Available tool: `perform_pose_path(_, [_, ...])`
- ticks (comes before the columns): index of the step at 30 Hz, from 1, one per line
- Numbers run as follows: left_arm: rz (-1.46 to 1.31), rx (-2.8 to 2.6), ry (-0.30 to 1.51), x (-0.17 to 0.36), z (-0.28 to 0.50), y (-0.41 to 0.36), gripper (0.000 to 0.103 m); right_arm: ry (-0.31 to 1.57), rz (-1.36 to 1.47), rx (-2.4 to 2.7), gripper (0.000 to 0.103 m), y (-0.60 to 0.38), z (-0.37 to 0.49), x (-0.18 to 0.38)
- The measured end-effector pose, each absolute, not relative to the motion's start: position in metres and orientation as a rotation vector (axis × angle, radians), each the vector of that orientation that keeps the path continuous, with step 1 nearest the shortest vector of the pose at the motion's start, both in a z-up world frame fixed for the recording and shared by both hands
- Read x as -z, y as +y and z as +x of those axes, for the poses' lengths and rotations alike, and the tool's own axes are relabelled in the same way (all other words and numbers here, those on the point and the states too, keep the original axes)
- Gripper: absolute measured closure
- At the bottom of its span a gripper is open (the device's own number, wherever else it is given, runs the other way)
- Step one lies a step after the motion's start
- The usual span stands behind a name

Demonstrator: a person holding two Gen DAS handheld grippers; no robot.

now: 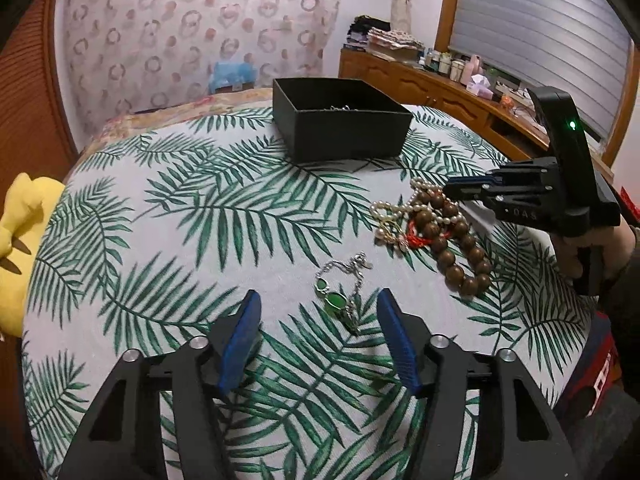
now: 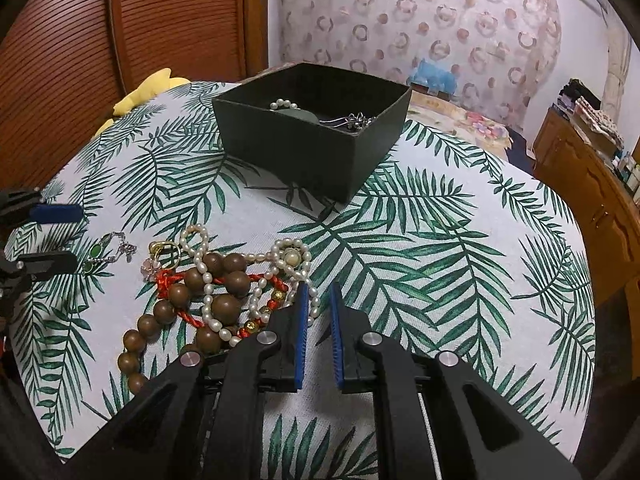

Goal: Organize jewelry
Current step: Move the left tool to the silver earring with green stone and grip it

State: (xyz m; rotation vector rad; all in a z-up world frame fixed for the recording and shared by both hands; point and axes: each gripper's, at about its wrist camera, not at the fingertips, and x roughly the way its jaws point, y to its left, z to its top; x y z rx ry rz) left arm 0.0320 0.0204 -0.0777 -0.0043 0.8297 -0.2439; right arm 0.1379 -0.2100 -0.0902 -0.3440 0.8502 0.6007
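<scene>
Both wrist views look low across the table, sharing the black box (image 1: 340,120) (image 2: 312,132).

A round table (image 1: 160,216) in a palm-leaf cloth fills the near ground. Far behind hangs a ring-patterned curtain (image 1: 192,32); right, a wooden sideboard (image 1: 432,88) under a shuttered window (image 1: 536,36).

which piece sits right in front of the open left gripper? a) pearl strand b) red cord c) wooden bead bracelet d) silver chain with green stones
d: in the left wrist view the silver chain with green stones lies apart from the pile, just ahead of and between the spread fingers of the left gripper; the wooden bead bracelet sits farther right, near the right gripper.
</scene>
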Motion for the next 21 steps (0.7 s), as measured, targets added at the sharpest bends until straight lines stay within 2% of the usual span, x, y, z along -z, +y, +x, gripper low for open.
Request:
perform_pose_path(5, [-0.005, 0.231, 0.852, 0.083, 0.041, 0.016, 0.063, 0.831, -0.337, -0.574, 0.098, -0.213, 0.137, 0.089])
perform_pose_path(8, [-0.023, 0.222, 0.864, 0.085, 0.047, 0.016, 0.068, 0.810, -0.316, -0.569, 0.098, -0.217, 0.137, 0.083])
perform_pose_path(12, [-0.021, 0.200, 0.862, 0.086, 0.049, 0.014, 0.070, 0.776, -0.304, -0.571, 0.098, -0.219, 0.134, 0.071])
perform_pose_path(16, [-0.016, 0.213, 0.857, 0.086, 0.048, 0.010, 0.084, 0.754, -0.310, -0.573, 0.098, -0.218, 0.132, 0.064])
perform_pose_path(21, [0.005, 0.226, 0.852, 0.087, 0.048, 0.005, 0.095, 0.735, -0.297, -0.576, 0.098, -0.218, 0.130, 0.057])
